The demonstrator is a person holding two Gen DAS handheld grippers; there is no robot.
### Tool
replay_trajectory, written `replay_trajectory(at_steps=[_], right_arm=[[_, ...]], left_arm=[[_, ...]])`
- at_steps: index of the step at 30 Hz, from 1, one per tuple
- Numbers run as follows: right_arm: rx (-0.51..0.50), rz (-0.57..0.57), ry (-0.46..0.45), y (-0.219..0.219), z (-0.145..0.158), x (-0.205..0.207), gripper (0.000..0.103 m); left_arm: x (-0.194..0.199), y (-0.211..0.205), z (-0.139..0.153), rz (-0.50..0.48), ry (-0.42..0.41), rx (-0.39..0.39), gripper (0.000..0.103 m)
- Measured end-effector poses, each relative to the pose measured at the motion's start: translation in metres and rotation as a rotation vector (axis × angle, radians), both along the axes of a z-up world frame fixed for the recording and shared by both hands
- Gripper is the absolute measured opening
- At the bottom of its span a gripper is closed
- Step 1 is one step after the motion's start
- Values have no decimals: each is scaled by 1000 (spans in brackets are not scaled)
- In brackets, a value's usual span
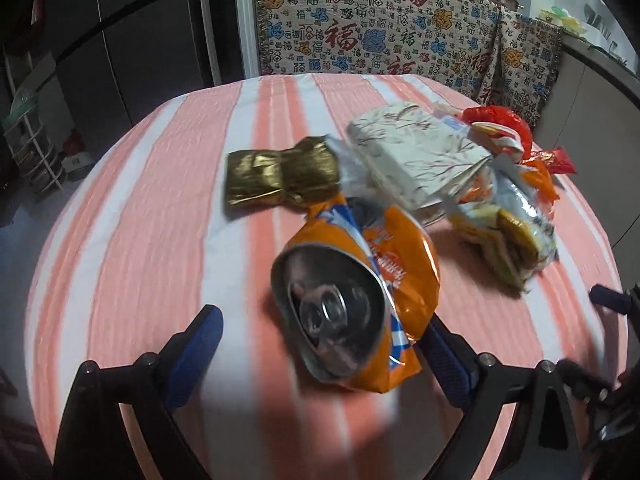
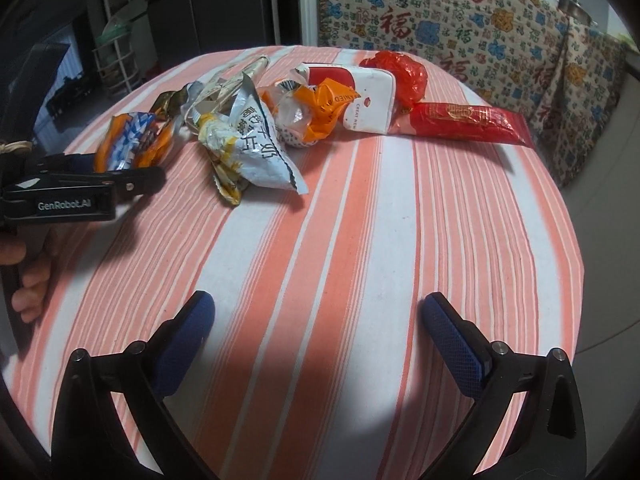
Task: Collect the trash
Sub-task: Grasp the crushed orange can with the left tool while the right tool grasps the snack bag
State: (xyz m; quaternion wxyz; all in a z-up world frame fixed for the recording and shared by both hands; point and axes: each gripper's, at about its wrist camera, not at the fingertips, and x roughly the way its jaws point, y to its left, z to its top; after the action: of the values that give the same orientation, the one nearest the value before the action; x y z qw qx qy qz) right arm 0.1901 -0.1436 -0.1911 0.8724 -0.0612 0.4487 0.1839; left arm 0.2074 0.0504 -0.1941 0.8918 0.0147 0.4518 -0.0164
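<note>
Left gripper (image 1: 320, 334) spread wide, crushed can (image 1: 340, 312) loose between its fingers; right gripper (image 2: 316, 320) spread, empty. We should centre on the can's body, not the flimsy orange wrapper (image 1: 400, 264), then squeeze.

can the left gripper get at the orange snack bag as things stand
Probably yes: the left gripper is open with the orange snack bag lying between its fingers, and nothing sits in front of it.

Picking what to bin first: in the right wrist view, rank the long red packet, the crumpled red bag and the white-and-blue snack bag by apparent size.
1. white-and-blue snack bag, though it lies nearer the camera
2. long red packet
3. crumpled red bag
</note>
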Motion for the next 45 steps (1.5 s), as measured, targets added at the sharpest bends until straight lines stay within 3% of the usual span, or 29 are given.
replay_trajectory(at_steps=[13,18,20,24,25,26,27,28,33,36,39,40,41,45], right_arm=[[2,11,5,1,2,1,103],[0,75,44,17,7,28,103],[28,103,32,29,15,40,91],[21,150,-42,59,31,54,90],[14,154,-39,64,30,57,84],[10,154,-22,68,28,61,61],[9,147,1,69,24,63,47],[36,131,16,66,23,62,42],[120,25,44,32,31,25,39],[92,-62,12,17,31,-4,40],[64,-74,-18,18,18,-10,53],[60,-70,-17,18,14,-9,67],[65,-66,-28,19,11,-9,74],[72,-55,-46,21,11,-10,80]], left_arm=[[-10,13,-2,-65,6,14,99],[-11,13,-2,-66,6,14,100],[-11,14,-2,-66,6,14,100],[-11,13,-2,-66,7,14,100],[-11,13,-2,-66,7,14,100],[-11,13,-2,-66,7,14,100],[-11,13,-2,-66,7,14,100],[-11,14,-2,-66,7,13,100],[-11,13,-2,-66,7,15,100],[-11,14,-2,-66,7,15,100],[-9,13,-1,-68,6,10,100],[-10,13,-1,-75,6,4,100],[-11,13,0,-90,4,-5,100],[-12,-1,2,-141,-7,18,100]])
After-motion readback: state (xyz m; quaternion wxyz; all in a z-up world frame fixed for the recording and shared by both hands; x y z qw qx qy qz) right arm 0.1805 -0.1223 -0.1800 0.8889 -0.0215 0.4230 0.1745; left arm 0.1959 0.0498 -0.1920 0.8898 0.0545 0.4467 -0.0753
